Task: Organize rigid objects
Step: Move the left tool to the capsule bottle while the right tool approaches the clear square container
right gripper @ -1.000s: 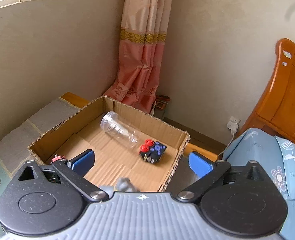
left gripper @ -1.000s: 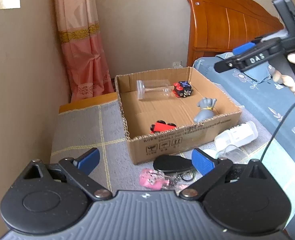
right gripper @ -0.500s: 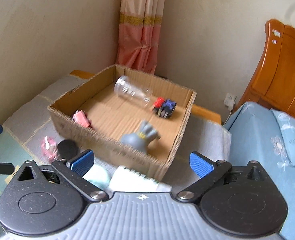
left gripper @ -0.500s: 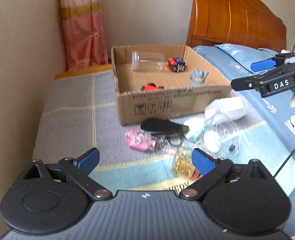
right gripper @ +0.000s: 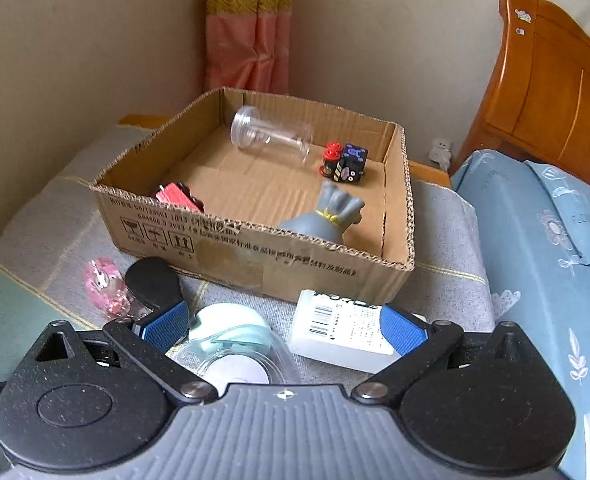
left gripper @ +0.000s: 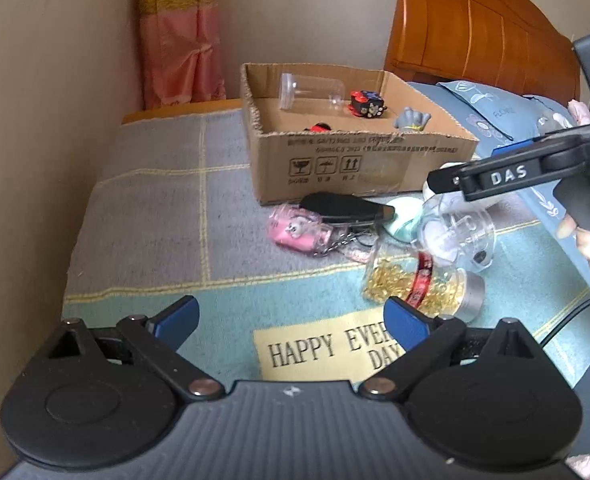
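Note:
An open cardboard box [left gripper: 359, 160] [right gripper: 255, 256] holds a clear tube [right gripper: 271, 138], a black cube with red knobs [right gripper: 343, 164], a grey figurine [right gripper: 327, 220] and a red toy [right gripper: 177, 198]. In front of it lie a pink keychain [left gripper: 297, 230], a black oval case [left gripper: 341, 208], a mint round lid [left gripper: 405, 218], a clear round container [left gripper: 457, 236], a white bottle [right gripper: 343, 334] and a jar of gold pieces [left gripper: 419, 286]. My left gripper [left gripper: 291, 320] is open and empty above the mat. My right gripper [right gripper: 283, 328] is open just above the clear container and the white bottle.
A grey and teal mat [left gripper: 155, 220] with a "HAPPY EVERY DAY" label covers the surface. A wall [left gripper: 35, 120] runs along the left, a pink curtain [left gripper: 179, 40] hangs behind. A blue bedspread [right gripper: 535, 260] and a wooden headboard [left gripper: 475, 32] lie to the right.
Both grippers have pulled back from the box toward the loose items. The right gripper has come down over the clear container and white bottle. Both stay open.

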A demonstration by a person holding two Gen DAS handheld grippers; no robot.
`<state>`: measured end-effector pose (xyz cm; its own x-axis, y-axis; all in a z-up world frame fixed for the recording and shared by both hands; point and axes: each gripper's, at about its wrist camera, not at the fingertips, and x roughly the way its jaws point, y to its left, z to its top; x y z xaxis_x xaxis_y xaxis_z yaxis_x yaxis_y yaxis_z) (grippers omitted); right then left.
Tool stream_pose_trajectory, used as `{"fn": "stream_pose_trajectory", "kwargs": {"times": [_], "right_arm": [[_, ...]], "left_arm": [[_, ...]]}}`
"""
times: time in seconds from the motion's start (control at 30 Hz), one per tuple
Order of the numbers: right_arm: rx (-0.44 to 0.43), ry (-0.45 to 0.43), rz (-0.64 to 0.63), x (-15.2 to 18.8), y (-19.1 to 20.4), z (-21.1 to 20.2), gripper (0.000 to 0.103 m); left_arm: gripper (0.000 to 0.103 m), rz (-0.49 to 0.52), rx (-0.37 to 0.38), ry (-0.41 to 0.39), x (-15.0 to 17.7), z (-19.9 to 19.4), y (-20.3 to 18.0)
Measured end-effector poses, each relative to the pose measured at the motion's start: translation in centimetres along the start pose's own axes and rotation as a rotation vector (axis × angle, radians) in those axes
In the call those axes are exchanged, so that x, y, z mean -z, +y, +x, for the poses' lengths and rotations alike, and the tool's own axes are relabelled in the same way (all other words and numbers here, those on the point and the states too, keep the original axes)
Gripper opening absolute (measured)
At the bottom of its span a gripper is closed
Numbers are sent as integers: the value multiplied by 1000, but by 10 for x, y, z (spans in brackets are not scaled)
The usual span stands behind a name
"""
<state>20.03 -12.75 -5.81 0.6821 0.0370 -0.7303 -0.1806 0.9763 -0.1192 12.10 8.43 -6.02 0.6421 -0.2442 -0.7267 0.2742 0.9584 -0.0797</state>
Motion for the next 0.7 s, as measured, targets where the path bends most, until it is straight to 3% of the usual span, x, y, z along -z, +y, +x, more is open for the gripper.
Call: {"fn": "stream_pose_trajectory", "kwargs": {"times": [0.13, 0.27, 0.43, 0.7], "right_arm": [[65, 17, -34, 5, 11, 8, 103], [78, 41, -44, 13, 12, 10, 103], [102, 52, -59, 31, 6, 0, 103], [51, 59, -7, 60, -21, -19, 103]], "left_arm": [[98, 18, -55, 0, 3, 1, 0], [98, 36, -59, -5, 5, 0, -3], [98, 58, -48, -13, 6, -3, -7], [98, 119, 9, -13, 3, -4, -25]]}}
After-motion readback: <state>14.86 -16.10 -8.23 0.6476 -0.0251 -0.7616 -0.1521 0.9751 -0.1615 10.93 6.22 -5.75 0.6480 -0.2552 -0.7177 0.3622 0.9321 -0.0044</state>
